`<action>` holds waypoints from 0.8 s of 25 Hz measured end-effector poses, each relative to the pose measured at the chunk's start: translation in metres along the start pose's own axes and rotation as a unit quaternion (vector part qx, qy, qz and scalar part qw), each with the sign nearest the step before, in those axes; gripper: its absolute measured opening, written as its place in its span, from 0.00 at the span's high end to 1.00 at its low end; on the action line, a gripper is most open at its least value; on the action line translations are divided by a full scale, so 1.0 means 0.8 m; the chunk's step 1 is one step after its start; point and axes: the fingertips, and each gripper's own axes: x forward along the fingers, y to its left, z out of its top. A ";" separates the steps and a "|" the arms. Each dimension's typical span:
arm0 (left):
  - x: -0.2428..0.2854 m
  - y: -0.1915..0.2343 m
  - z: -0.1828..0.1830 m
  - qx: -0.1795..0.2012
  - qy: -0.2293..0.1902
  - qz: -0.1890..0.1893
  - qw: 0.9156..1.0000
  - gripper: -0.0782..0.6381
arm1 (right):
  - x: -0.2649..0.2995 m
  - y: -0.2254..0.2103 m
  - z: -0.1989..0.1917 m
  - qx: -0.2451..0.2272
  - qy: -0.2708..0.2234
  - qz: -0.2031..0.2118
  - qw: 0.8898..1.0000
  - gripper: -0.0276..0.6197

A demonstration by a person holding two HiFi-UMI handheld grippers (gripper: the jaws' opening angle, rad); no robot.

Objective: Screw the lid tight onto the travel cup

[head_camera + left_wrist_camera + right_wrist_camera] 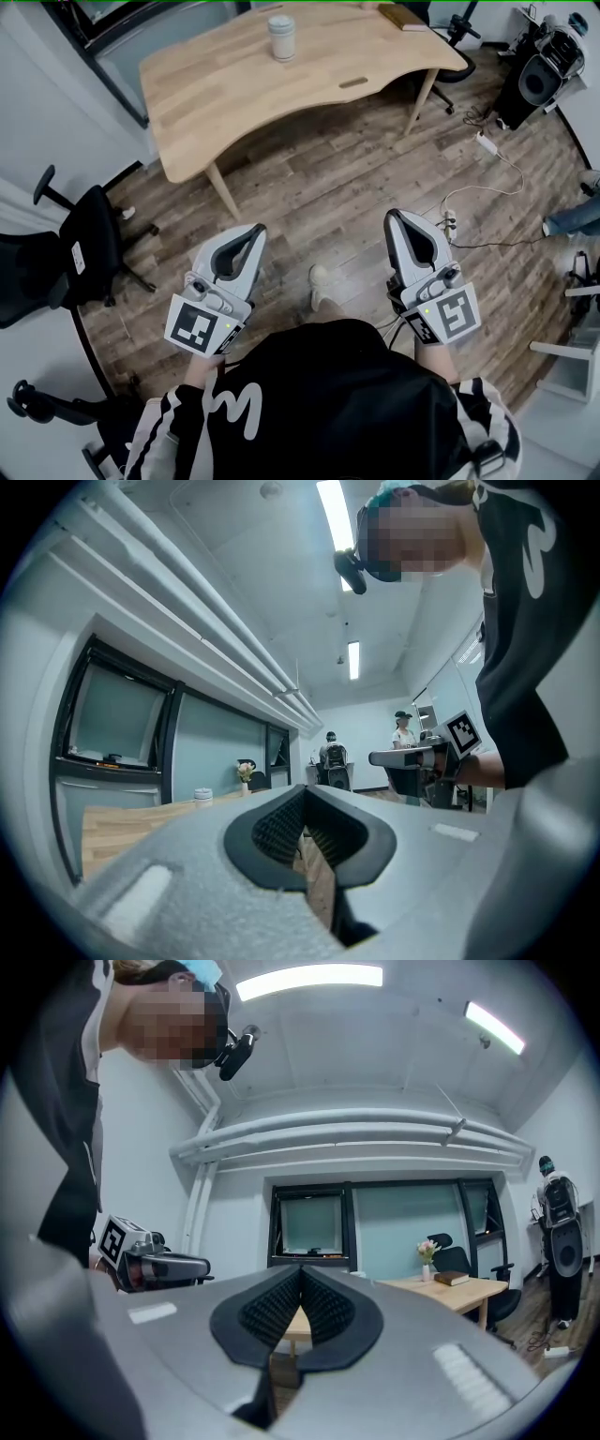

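While the travel cup (281,37) stands on the desk (234,94) far ahead in the head view, the left tongs (257,231) and right tongs (392,217) hang over the wooden floor (319,197). Left gripper view: tongs pressed together, empty. Right gripper view: tongs likewise together, gripping nothing.
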 end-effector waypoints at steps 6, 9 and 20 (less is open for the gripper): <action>0.033 0.029 -0.001 -0.004 0.002 0.010 1.000 0.89 | 0.041 -0.021 0.001 0.000 0.000 0.016 1.000 0.96; 0.056 0.042 0.001 -0.005 0.004 0.011 1.000 0.89 | 0.061 -0.042 -0.003 -0.002 0.007 0.019 1.000 0.96; 0.130 0.090 -0.003 -0.009 0.005 0.031 0.999 0.89 | 0.135 -0.094 -0.003 0.017 0.002 0.056 0.998 0.96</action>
